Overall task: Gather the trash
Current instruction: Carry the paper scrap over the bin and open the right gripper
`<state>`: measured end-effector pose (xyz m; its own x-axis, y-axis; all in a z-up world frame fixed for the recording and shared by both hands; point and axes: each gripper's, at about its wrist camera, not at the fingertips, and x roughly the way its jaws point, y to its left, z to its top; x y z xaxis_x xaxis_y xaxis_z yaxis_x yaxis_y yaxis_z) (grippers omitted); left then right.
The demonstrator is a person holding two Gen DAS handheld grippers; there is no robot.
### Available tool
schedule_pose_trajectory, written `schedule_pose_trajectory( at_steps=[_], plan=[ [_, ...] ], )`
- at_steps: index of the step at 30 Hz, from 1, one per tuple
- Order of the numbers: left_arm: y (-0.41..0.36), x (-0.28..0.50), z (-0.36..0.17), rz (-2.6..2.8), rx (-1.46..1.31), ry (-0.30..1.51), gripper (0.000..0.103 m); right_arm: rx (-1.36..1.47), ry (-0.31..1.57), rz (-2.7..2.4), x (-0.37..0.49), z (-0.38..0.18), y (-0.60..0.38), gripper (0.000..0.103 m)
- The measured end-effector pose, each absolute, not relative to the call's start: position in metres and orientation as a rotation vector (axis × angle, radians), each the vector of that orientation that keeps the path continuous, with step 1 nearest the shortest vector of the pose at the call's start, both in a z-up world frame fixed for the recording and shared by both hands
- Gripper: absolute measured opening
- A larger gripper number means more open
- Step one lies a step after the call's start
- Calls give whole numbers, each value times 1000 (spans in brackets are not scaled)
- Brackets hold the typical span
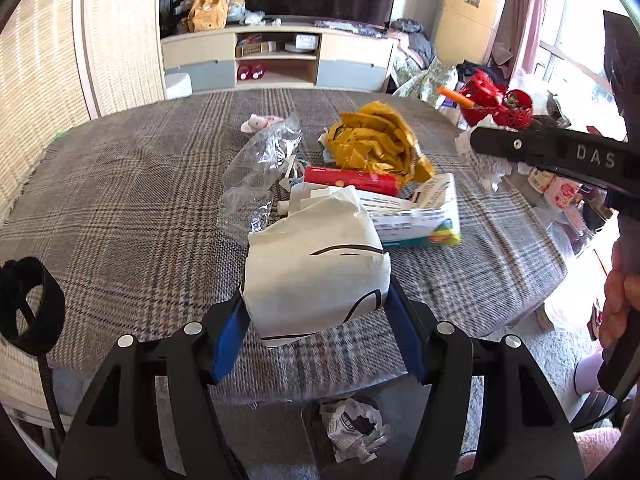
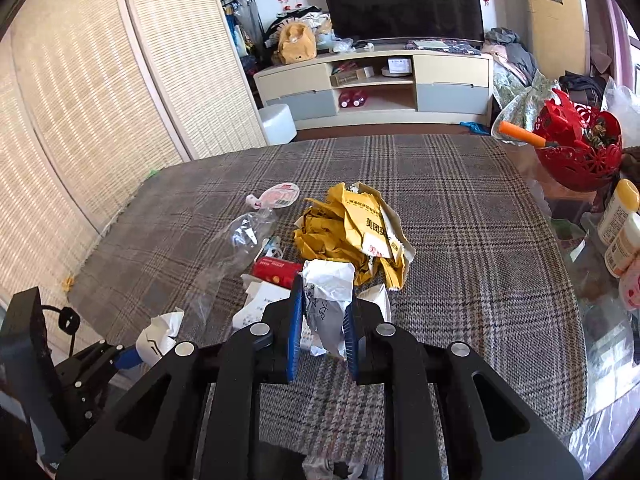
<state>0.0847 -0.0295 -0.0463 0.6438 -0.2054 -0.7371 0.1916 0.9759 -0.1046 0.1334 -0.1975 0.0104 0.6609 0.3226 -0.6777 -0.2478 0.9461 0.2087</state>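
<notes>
My left gripper [image 1: 316,316] is shut on a crumpled white paper bag [image 1: 320,268] and holds it above the near table edge. My right gripper [image 2: 322,328] is shut on a crumpled white paper wad [image 2: 328,300]. On the plaid table lie a crumpled yellow paper bag [image 2: 352,228], a red packet [image 2: 276,270], a clear plastic bag [image 2: 240,236], a green-and-white carton [image 1: 424,216] and a pink round lid [image 2: 280,194]. The left gripper with its bag also shows at the lower left of the right wrist view [image 2: 156,338].
A red basket [image 2: 576,148] with an orange-handled tool stands at the table's right, next to bottles [image 2: 618,216]. Crumpled paper [image 1: 352,428] lies in a dark bin below the table edge. A TV cabinet [image 2: 376,84] stands behind.
</notes>
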Motion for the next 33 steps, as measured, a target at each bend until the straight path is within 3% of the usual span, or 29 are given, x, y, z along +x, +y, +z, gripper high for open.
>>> schedule_pose_trajectory(
  at_steps=[14,33],
  plan=[
    [-49,-3,-70,-260,11,813,62,180,825,319,33,-40,-223,20],
    [-63,-54,-180,-268,-18,1017,62,219,1056,275,-20,-161,-213,20]
  ],
)
